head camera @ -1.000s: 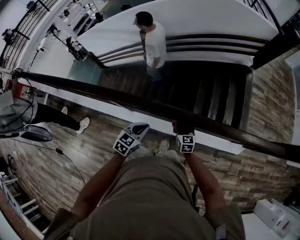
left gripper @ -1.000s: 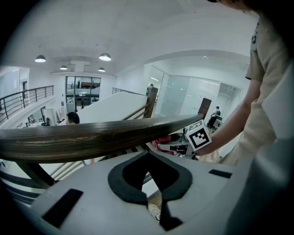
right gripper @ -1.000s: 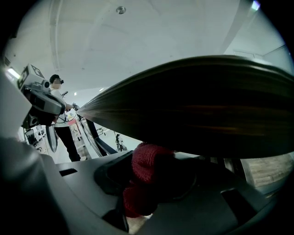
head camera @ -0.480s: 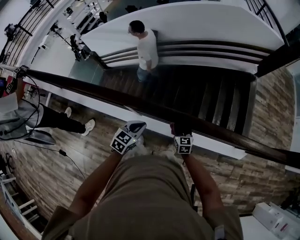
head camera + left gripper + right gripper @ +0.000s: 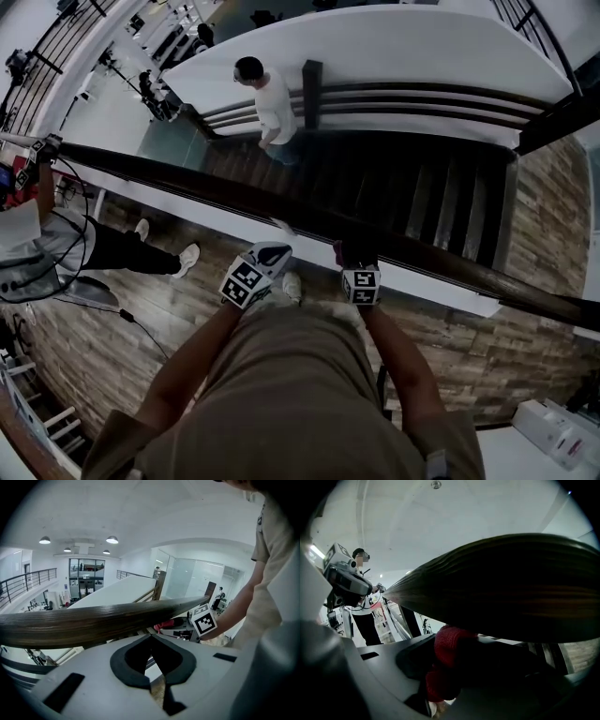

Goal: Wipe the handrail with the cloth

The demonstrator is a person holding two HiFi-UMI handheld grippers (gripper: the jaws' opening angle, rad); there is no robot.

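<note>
The left gripper point(image 5: 269, 253) and right gripper point(image 5: 354, 253), with the cloth point(image 5: 452, 648), sit slightly nearer the left end of the handrail point(image 5: 187, 183). The person point(image 5: 267, 103) on the stairs point(image 5: 422, 197) stands further left, uncovering a post point(image 5: 312, 94).

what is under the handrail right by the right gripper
A red cloth, clamped in the right gripper, sits just below the handrail. Whether it touches the wood is lost in shadow.

Head view: the right gripper's point(image 5: 356, 262) jaw tips pass under the handrail point(image 5: 187, 186) and cannot be seen. Of the cloth point(image 5: 351, 250) only a dark red scrap shows there. The handrail is cut off at the right edge. A bystander point(image 5: 56, 253) is cropped by the left edge. Right gripper view: the far jaw is lost in shadow behind the cloth.
</note>
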